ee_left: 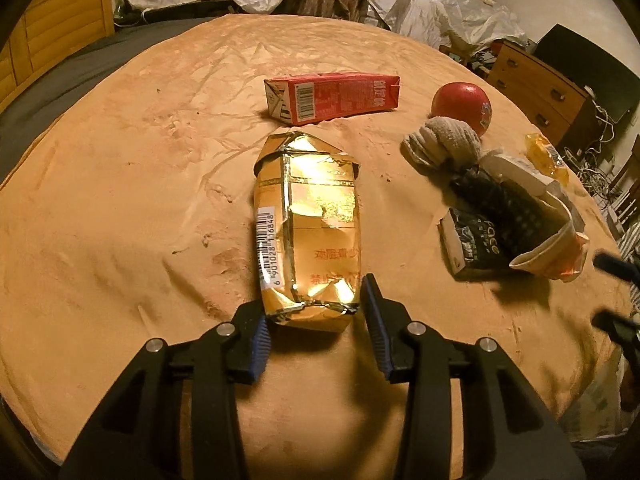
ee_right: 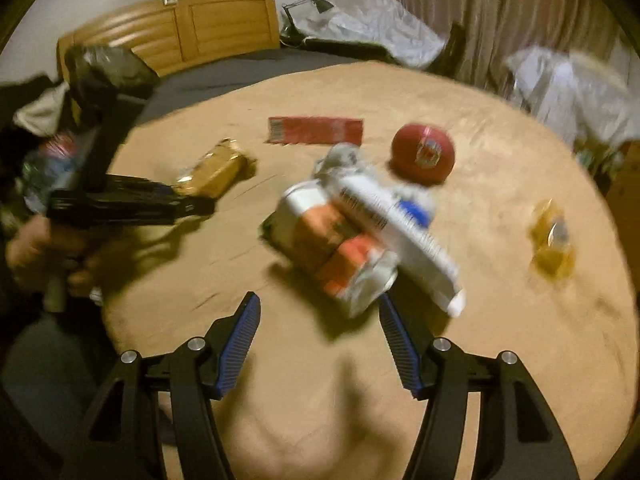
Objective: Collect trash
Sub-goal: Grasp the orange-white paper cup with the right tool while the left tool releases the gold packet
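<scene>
A crumpled gold packet (ee_left: 308, 220) lies lengthwise on the orange blanket (ee_left: 120, 200). My left gripper (ee_left: 315, 298) is shut on its near end, a pad against each side. The right wrist view, which is blurred, shows the same left gripper (ee_right: 200, 204) at the gold packet (ee_right: 212, 176), with a hand (ee_right: 40, 248) holding it. My right gripper (ee_right: 319, 306) is open. The near end of a crushed white and orange paper cup (ee_right: 340, 248) lies just inside its right fingertip, no pad pressing on it. A red carton (ee_left: 332, 98) lies further back.
Beside the paper cup (ee_left: 552, 248) lie a black tissue pack (ee_left: 476, 240) and a rolled sock (ee_left: 440, 142). A red ball (ee_left: 462, 106) sits behind them, a yellow wrapper (ee_left: 546, 154) to the right. A wooden dresser (ee_left: 540, 92) stands past the bed's right edge.
</scene>
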The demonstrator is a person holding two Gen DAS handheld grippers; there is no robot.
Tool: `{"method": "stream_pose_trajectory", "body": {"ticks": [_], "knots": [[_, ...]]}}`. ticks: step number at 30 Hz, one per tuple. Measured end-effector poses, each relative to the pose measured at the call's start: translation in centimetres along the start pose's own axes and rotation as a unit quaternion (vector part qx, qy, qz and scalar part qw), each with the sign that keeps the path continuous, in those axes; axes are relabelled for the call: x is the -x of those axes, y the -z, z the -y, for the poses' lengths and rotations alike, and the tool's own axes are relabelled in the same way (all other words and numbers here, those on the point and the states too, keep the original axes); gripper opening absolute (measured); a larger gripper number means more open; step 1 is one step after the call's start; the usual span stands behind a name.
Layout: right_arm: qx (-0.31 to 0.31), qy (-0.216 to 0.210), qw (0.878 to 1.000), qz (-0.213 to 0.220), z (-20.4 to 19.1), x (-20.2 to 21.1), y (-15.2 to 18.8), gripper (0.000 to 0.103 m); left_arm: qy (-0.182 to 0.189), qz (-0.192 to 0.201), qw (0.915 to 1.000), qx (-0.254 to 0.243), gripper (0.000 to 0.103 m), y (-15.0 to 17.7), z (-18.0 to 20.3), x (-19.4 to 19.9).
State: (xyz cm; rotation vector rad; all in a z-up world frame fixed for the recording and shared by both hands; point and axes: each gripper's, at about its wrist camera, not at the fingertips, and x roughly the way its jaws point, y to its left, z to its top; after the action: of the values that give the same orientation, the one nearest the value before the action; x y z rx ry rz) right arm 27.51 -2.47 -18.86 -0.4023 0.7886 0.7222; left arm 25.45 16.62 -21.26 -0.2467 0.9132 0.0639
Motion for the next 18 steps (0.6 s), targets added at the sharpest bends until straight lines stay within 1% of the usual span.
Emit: {"method": "stream_pose_trajectory", "body": {"ticks": [1, 2, 4, 5, 6, 7, 8, 9, 10, 11, 13, 14, 15, 16, 18], "knots": [[0.007, 0.002, 1.0, -0.002, -0.1, -0.5, -0.3, 0.063, 0.001, -0.001, 1.0, 0.001, 0.042, 0.0, 0.0, 0.0], [0.021, 0.009, 1.0, -0.01, 0.0, -1.6, -0.9, 0.063, 0.002, -0.002, 1.0, 0.0, 0.045, 0.0, 0.0, -0.1], [0.035, 0.027, 0.999, -0.018, -1.1, -2.6, -0.7, 0.063, 0.002, -0.001, 1.0, -0.006, 0.049, 0.1, 0.4, -0.2], [0.035, 0.033, 0.999, -0.021, -0.9, -3.2, -0.9, 0.06, -0.001, 0.001, 0.9999, -0.013, 0.052, 0.2, 0.7, -0.2], [0.031, 0.048, 0.998, -0.023, -0.5, -3.7, -1.0, 0.048, -0.004, 0.001, 0.9999, -0.016, 0.053, 0.2, 0.9, -0.2], [0.02, 0.05, 0.998, -0.023, -0.4, -3.9, -0.9, 0.048, -0.007, 0.002, 0.9998, -0.02, 0.055, 0.3, 1.2, -0.3], [0.004, 0.046, 0.999, -0.02, -0.1, -3.7, -0.7, 0.041, -0.008, 0.003, 0.9997, -0.022, 0.056, 0.3, 1.3, -0.3], [-0.013, 0.038, 0.999, -0.017, 0.3, -3.1, -0.3, 0.025, -0.007, 0.004, 0.9997, -0.022, 0.057, 0.3, 1.4, -0.3], [-0.035, 0.028, 0.999, -0.017, 0.7, -2.5, 0.2, 0.025, -0.005, 0.005, 0.9998, -0.021, 0.058, 0.3, 1.4, -0.4], [-0.082, 0.006, 0.997, -0.01, 1.9, -1.5, 1.0, 0.024, -0.005, 0.006, 0.9997, -0.022, 0.058, 0.3, 1.4, -0.4], [-0.155, -0.028, 0.988, -0.002, 3.3, 0.0, 2.7, 0.02, -0.004, 0.009, 0.9996, -0.026, 0.059, 0.3, 1.5, -0.5], [-0.177, -0.031, 0.984, -0.002, 3.9, 0.6, 3.6, 0.017, -0.004, 0.01, 0.9996, -0.028, 0.06, 0.4, 1.5, -0.5], [-0.19, -0.033, 0.981, -0.005, 4.3, 1.1, 4.6, 0.017, -0.003, 0.012, 0.9995, -0.029, 0.061, 0.4, 1.6, -0.5], [-0.189, -0.036, 0.981, -0.008, 4.3, 1.5, 5.2, 0.017, -0.002, 0.013, 0.9995, -0.03, 0.062, 0.4, 1.6, -0.6], [-0.187, -0.027, 0.982, -0.018, 4.1, 2.0, 5.9, 0.017, -0.002, 0.015, 0.9995, -0.029, 0.062, 0.4, 1.6, -0.6]]}}
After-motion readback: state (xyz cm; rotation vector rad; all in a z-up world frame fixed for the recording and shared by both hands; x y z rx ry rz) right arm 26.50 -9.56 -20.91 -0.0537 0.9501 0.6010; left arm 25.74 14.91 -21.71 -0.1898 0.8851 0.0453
